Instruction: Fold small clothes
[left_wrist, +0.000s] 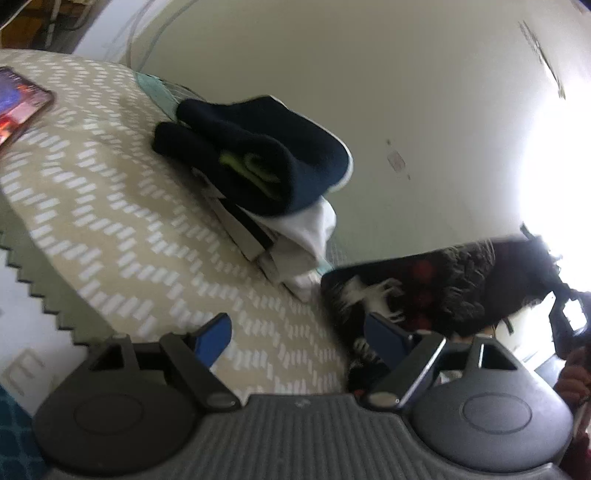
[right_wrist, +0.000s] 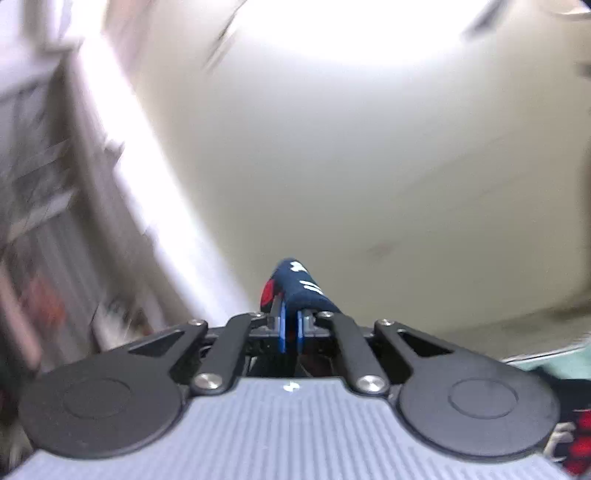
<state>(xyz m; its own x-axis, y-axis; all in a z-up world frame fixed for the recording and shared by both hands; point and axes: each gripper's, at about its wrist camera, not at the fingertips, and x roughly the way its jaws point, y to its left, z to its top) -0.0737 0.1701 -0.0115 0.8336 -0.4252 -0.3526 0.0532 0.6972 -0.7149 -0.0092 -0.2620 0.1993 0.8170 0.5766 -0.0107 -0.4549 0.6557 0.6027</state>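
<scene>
In the left wrist view a stack of folded clothes (left_wrist: 258, 170), navy on top with a yellow-green print and white below, lies on a beige patterned cloth (left_wrist: 110, 206). A dark patterned garment (left_wrist: 424, 291) with white animals and red spots hangs in the air at the right. My left gripper (left_wrist: 299, 339) is open and empty, just above the cloth; its right finger (left_wrist: 388, 339) overlaps the hanging garment's lower edge. In the right wrist view my right gripper (right_wrist: 291, 325) is shut on a fold of dark blue patterned fabric (right_wrist: 299, 288), raised toward the wall.
A phone (left_wrist: 18, 103) with a lit screen lies at the cloth's far left. A pale wall (left_wrist: 369, 92) stands behind the stack. A zigzag-edged mat (left_wrist: 33, 273) shows under the cloth at the left. Blurred shelves (right_wrist: 40, 206) fill the left of the right wrist view.
</scene>
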